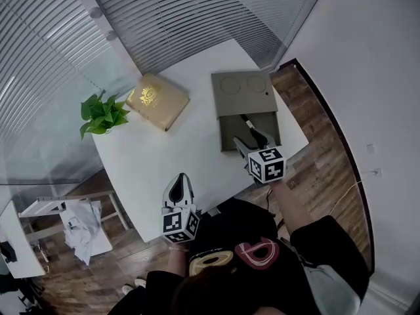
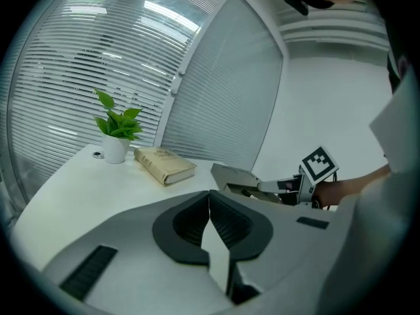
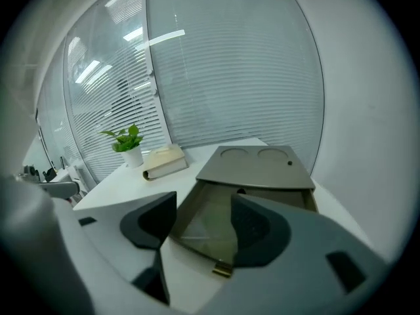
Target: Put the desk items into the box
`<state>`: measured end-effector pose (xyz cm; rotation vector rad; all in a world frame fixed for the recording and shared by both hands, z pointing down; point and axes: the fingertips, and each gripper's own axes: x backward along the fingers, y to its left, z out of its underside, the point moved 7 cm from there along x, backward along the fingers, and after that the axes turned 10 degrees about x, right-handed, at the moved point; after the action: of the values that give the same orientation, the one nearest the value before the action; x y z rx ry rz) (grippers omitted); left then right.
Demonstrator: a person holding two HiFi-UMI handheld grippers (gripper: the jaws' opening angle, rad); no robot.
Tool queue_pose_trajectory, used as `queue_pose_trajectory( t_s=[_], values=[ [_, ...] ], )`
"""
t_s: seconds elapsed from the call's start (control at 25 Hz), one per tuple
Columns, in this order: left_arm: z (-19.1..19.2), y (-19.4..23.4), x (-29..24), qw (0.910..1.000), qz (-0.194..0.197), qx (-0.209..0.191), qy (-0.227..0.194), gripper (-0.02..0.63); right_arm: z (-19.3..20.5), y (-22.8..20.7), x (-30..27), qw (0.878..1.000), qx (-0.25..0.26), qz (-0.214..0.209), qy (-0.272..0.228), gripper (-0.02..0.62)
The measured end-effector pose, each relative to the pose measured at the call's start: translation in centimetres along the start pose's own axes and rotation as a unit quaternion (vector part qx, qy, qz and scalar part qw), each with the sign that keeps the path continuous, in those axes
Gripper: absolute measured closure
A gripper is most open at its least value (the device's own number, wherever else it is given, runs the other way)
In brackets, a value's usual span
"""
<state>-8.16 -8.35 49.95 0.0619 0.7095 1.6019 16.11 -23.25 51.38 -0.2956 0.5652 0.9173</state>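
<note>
box [image 3: 252, 166] just beyond r gripper [image 3: 202, 225], jaws wide apart, empty; l gripper [image 2: 210, 205] jaws together, empty

Beyond the tips of the right gripper's [image 3: 203, 202] fingers [image 3: 262, 231], a small dark thing [image 3: 241, 191] lies at the back of the box [image 3: 252, 166], half under the lid; what it is cannot be told. The right-hand finger covers that side of the open compartment, and a brass-coloured piece [image 3: 222, 271] at the near rim shows only partly between the fingers. In the head view the same fingers hide the compartment's near end. Seen from the left gripper [image 2: 210, 199], the box sits partly behind the right gripper. That gripper's own body hides the worktop [image 2: 79, 195] just ahead of its fingers. A round speck [image 2: 97, 155] beside the plant pot [image 2: 115, 151], far left of the fingers, is too small to name.
</note>
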Motion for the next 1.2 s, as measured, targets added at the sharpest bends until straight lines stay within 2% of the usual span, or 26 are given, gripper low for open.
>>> queue_pose_trajectory(
  t_s=[0.36, 0.64, 0.84, 1.2],
  values=[
    [0.4, -0.2, 1.2, 0.9995, 0.031, -0.005, 0.005, 0.589, 1.9, 5.7, 2.5, 0.999, 0.032, -0.018, -0.029, 0.345],
    [1.1, -0.4, 1.8, 0.9989, 0.044, -0.010, 0.011, 0.589, 2.8, 8.8, 4.2, 0.998, 0.041, -0.018, -0.053, 0.414],
    [1.3, -0.9, 1.7, 0.9979, 0.060, -0.018, 0.017, 0.589, 3.5, 10.8, 4.5, 0.997, 0.062, -0.027, -0.045, 0.451],
    [1.9, -1.8, 1.6, 0.9958, 0.079, -0.033, 0.035, 0.589, 4.1, 10.6, 5.3, 0.997, 0.049, 0.002, -0.052, 0.560]
  ],
)
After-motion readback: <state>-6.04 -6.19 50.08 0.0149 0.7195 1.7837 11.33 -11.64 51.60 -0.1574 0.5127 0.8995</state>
